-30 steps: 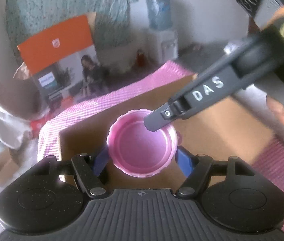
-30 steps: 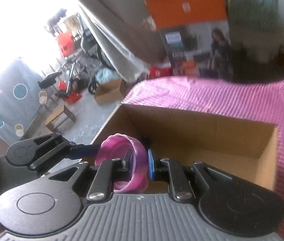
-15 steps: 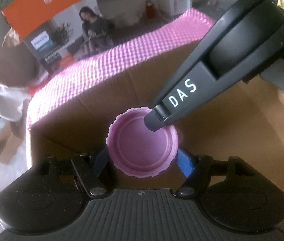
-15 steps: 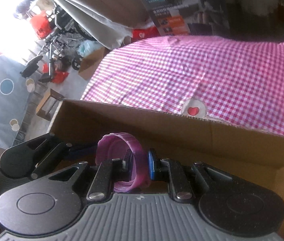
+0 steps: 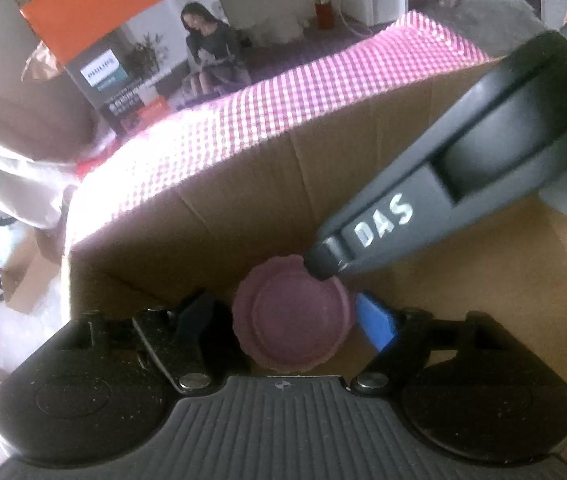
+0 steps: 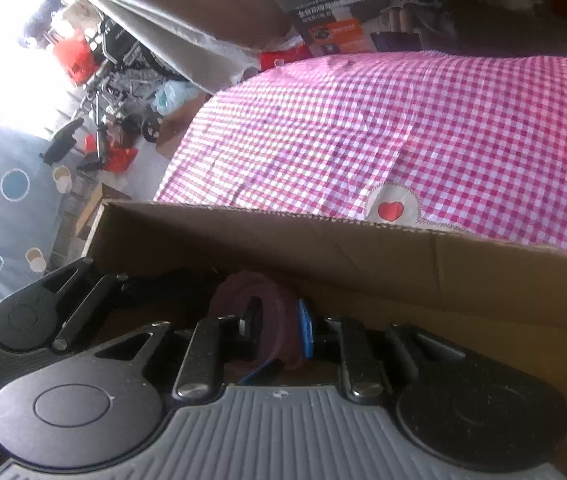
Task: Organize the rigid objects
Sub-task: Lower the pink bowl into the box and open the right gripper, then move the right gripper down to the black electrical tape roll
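A round purple lid [image 5: 293, 314] with a ridged rim hangs low inside a brown cardboard box [image 5: 283, 184]. My left gripper [image 5: 291, 320] has a finger on either side of the lid; the blue right pad [image 5: 377, 326] shows a small gap to the rim, so the jaws stand a little apart. My right gripper [image 6: 277, 330] is shut on the lid's wall [image 6: 279, 320], one finger inside and one outside. The right gripper's finger [image 5: 323, 258] reaches in from the upper right in the left wrist view. The left gripper's body [image 6: 43, 308] shows at left in the right wrist view.
The box's far wall [image 6: 363, 248] stands on a pink checked cloth [image 6: 423, 128] with a heart patch [image 6: 391, 210]. Behind it are an orange and white printed carton [image 5: 123, 40], a grey drape and floor clutter [image 6: 103, 80].
Both grippers have sunk with the lid deeper into the box, into shadow. The left gripper's fingers have parted slightly from the lid's rim. The right gripper keeps its grip.
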{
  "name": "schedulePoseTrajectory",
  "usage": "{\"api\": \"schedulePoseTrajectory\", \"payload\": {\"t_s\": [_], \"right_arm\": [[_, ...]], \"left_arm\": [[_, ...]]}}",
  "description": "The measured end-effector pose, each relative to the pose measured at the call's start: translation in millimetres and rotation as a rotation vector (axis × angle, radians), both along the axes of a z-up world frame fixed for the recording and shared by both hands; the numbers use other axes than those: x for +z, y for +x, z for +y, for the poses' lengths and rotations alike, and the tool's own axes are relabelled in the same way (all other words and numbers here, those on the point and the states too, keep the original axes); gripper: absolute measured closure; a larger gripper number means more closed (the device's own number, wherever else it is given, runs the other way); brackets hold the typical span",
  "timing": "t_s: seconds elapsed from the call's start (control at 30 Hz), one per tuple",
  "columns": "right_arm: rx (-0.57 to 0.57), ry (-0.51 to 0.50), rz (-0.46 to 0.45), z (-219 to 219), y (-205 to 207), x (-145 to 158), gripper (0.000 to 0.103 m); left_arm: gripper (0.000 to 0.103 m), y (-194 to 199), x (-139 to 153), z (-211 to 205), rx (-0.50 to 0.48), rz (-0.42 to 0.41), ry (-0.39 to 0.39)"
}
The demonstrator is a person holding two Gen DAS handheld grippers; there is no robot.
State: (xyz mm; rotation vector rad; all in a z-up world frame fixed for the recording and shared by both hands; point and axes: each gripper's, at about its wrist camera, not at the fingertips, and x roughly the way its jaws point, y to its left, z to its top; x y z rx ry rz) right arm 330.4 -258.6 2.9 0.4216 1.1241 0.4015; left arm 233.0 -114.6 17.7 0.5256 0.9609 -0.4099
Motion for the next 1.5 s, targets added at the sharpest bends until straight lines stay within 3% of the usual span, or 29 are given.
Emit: {"api": "schedulePoseTrajectory", "payload": {"t_s": [0.33, 0.37, 0.43, 0.47, 0.5, 0.67, 0.93, 1.07, 1.17, 1.5], "right_arm": [[-0.055, 0.089, -0.142, -24, -64, 62, 0.08], [-0.057, 0.093, -0.167, -26, -76, 71, 0.077], [-0.064, 0.091, -0.214, -28, -98, 85, 0.062], [-0.071, 0.083, -0.239, -29, -109, 92, 0.048], [-0.076, 0.07, -0.274, -29, -123, 101, 0.044], [-0.086, 0.044, -0.37, -25, -175, 123, 0.04], [-0.121, 0.04, -0.485, -18, -249, 129, 0.03], [-0.155, 0.035, -0.542, -17, -290, 120, 0.027], [-0.169, 0.058, -0.533, -16, -314, 102, 0.026], [-0.164, 0.123, -0.275, 4, -309, 15, 0.026]], "left_arm": [[0.019, -40, 57, 22, 0.014, -0.103, -0.11], [0.018, -44, 63, 24, 0.015, -0.117, -0.125], [0.016, -55, 76, 29, 0.02, -0.149, -0.15], [0.015, -62, 82, 31, 0.022, -0.165, -0.161], [0.011, -70, 88, 32, 0.026, -0.177, -0.173], [0.005, -98, 107, 39, 0.03, -0.193, -0.245], [0.002, -149, 117, 49, 0.048, -0.263, -0.26], [0.001, -185, 111, 64, 0.04, -0.255, -0.304], [0.0, -212, 95, 75, -0.007, -0.208, -0.317], [0.002, -211, -6, 71, 0.002, 0.015, -0.21]]}}
